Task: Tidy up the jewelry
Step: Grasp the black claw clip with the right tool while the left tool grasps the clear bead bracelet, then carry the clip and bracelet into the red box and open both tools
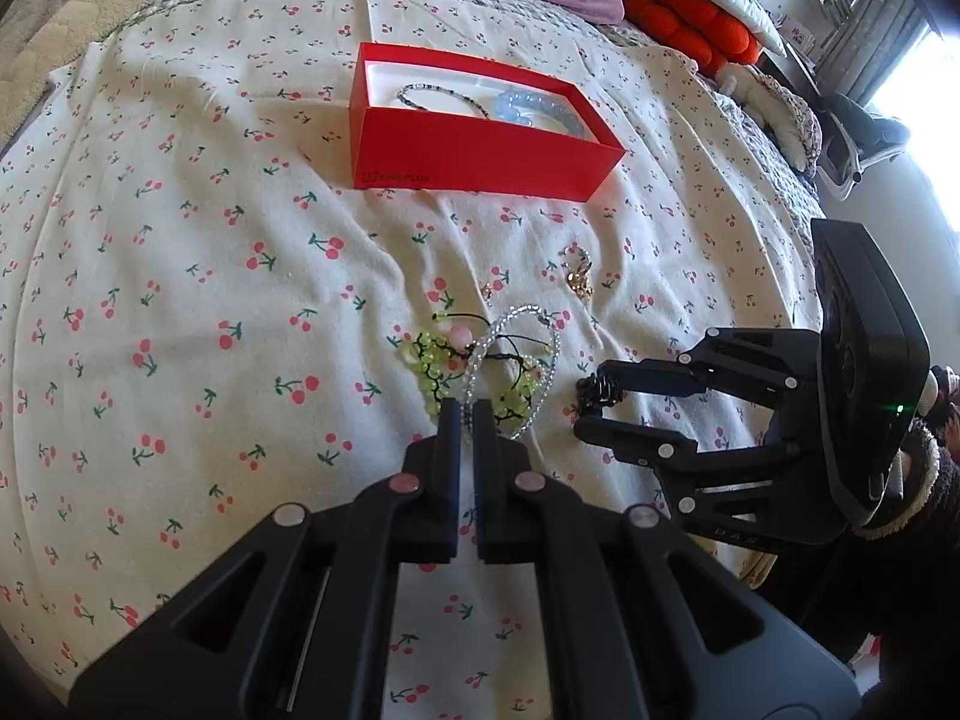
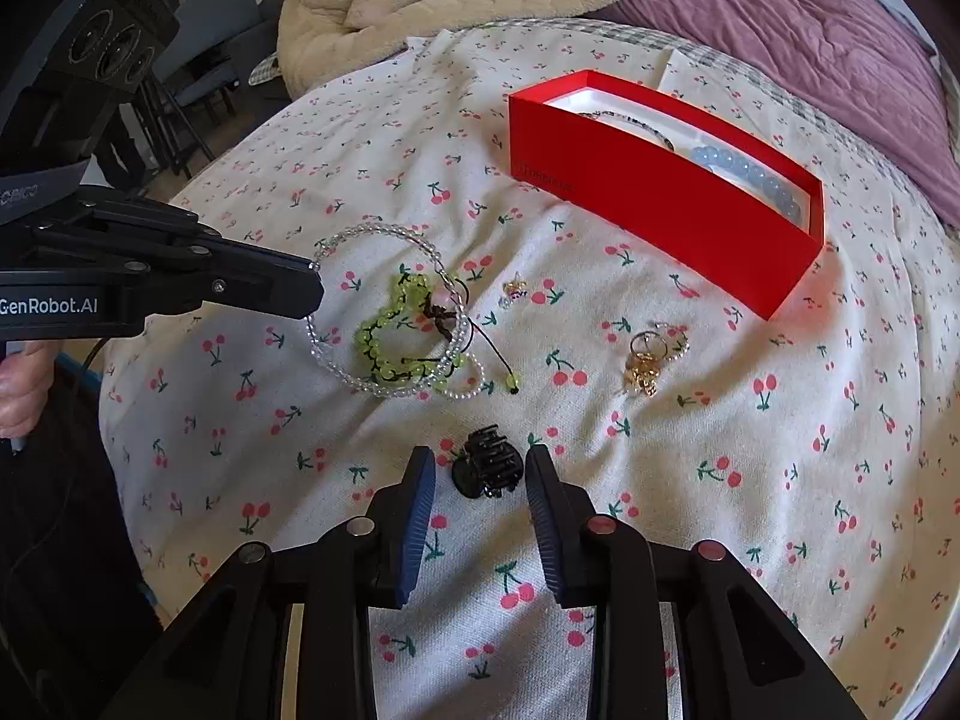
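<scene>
Red box [image 1: 480,162] — two bracelets in, perhaps more. Left gripper [image 1: 467,414] pinches clear bead bracelet [image 2: 372,240]; right gripper [image 2: 480,474] half-open around black hair claw [image 2: 487,462] — not gripped.

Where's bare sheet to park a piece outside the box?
Free: the wide patch of cherry sheet left of the red box, and near its front wall. Crowded: clear bead bracelet, green bead bracelet, gold earrings, black hair claw.
</scene>
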`<state>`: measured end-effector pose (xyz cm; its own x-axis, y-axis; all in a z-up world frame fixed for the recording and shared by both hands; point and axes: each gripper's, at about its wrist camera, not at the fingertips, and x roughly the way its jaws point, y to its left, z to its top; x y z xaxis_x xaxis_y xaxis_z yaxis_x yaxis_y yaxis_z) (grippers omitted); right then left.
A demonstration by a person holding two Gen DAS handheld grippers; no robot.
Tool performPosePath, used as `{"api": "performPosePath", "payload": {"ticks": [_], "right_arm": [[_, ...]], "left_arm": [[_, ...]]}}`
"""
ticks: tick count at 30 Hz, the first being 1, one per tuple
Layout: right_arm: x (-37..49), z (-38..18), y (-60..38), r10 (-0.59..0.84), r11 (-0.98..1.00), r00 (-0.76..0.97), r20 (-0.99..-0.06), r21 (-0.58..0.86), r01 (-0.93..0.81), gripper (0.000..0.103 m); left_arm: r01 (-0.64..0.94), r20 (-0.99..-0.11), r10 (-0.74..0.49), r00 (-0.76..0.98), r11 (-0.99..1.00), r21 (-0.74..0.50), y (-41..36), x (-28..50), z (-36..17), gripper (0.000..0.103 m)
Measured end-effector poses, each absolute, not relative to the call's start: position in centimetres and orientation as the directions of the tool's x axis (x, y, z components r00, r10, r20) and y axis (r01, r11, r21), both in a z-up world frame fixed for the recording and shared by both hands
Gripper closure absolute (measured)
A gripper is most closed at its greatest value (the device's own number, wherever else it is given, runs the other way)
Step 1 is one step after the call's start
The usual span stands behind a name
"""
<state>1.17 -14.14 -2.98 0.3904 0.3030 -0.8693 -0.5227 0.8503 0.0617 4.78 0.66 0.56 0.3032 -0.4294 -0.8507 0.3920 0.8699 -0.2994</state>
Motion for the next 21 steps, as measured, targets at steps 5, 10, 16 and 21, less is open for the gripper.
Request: {"api": "performPosePath", "payload": {"ticks": [5, 10, 16, 21], "right_arm": [[1.4, -1.8, -13.7, 0.310, 0.848, 0.406, -0.860, 0.056, -0.528, 0.088], [2.2, 0.0, -14.0, 0.319, 0.864, 0.447, -0.836, 0.062, -0.499, 0.089], [4.3, 2.5, -15.5, 0.318, 0.897, 0.504, -0.803, 0.082, -0.435, 0.089], [6.8, 4.3, -16.8, 0.319, 0.918, 0.543, -0.777, 0.112, -0.380, 0.089]], "left_arm": [[0.404, -0.843, -0.432, 0.320, 0.867, -0.292, 0.3, 4.8, 1.4, 0.099], [0.399, -0.826, -0.445, 0.345, 0.867, -0.299, 0.1, 5.4, 2.7, 0.099], [0.386, -0.794, -0.440, 0.419, 0.878, -0.283, -0.3, 7.0, 5.0, 0.099], [0.375, -0.768, -0.457, 0.448, 0.876, -0.303, -1.1, 9.0, 6.5, 0.099]]}}
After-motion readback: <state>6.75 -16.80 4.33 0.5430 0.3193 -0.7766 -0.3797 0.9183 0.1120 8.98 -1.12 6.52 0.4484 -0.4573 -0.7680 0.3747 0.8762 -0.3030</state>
